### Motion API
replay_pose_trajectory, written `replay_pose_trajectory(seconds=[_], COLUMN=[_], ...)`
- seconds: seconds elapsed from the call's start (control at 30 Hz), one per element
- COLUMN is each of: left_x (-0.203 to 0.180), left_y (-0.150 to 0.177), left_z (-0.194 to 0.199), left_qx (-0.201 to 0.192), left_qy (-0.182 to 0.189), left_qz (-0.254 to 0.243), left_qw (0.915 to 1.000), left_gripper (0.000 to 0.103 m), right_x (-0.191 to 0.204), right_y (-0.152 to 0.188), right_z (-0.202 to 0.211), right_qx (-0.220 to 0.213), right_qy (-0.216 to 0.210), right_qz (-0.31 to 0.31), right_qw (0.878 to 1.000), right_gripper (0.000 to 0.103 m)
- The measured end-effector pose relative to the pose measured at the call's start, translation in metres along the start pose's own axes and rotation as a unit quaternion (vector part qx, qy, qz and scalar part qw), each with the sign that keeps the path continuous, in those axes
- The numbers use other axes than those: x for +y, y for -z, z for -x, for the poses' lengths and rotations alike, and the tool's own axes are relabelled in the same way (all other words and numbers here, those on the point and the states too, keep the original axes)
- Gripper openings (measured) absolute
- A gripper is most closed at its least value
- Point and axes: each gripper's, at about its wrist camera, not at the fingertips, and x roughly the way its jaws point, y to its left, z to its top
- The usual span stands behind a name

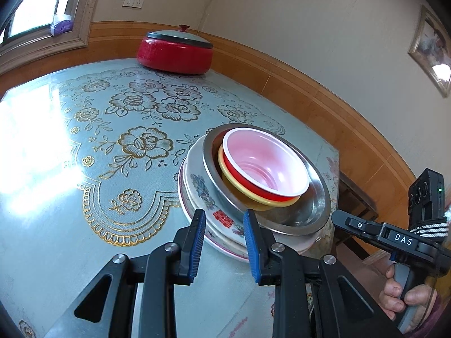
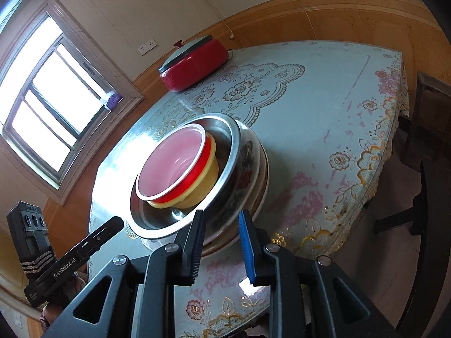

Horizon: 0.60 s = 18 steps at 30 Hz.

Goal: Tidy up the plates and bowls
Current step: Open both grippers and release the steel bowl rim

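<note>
A stack stands near the table's corner. A red bowl (image 1: 270, 166) (image 2: 174, 163) with a pale pink inside sits in a yellow bowl (image 1: 239, 188) (image 2: 205, 180). Both lie tilted in a steel bowl (image 1: 310, 214) (image 2: 225, 138), which rests on a floral porcelain dish (image 1: 200, 188) (image 2: 248, 163) over flatter plates. My left gripper (image 1: 224, 214) hovers at the dish's near rim, its blue pads apart with nothing pressed between them. My right gripper (image 2: 221, 214) stands at the opposite side, also with a gap and gripping nothing.
A red lidded pot (image 1: 174, 53) (image 2: 194, 67) sits at the far edge of the floral-clothed table (image 1: 84, 140) (image 2: 310, 112). A hand (image 1: 394, 295) holds the right gripper by the table's corner. A dark chair (image 2: 422, 140) stands beside the table.
</note>
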Motion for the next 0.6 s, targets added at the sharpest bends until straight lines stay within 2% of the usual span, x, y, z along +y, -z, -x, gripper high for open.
replay_pose_trajectory(seconds=[0.07, 0.2, 0.4, 0.5, 0.6], left_x=[0.003, 0.005, 0.006, 0.004, 0.001], left_y=[0.005, 0.013, 0.02, 0.02, 0.021], left_z=[0.001, 0.004, 0.004, 0.001, -0.004], left_qx=[0.003, 0.01, 0.016, 0.018, 0.022], left_qy=[-0.006, -0.015, -0.022, -0.021, -0.02], left_qz=[0.001, -0.001, -0.011, -0.016, -0.023], left_qw=[1.0, 0.9998, 0.9996, 0.9995, 0.9993], left_gripper=[0.027, 0.027, 0.027, 0.027, 0.027], right_x=[-0.006, -0.01, -0.013, -0.012, -0.014], right_y=[0.003, 0.009, 0.012, 0.012, 0.012], right_z=[-0.004, -0.014, -0.027, -0.027, -0.03], right_qx=[0.009, 0.023, 0.033, 0.024, 0.025], right_qy=[-0.012, -0.025, -0.044, -0.033, -0.029], right_qz=[-0.022, -0.043, -0.065, -0.06, -0.062], right_qw=[1.0, 0.999, 0.996, 0.997, 0.997], right_gripper=[0.031, 0.035, 0.036, 0.038, 0.035])
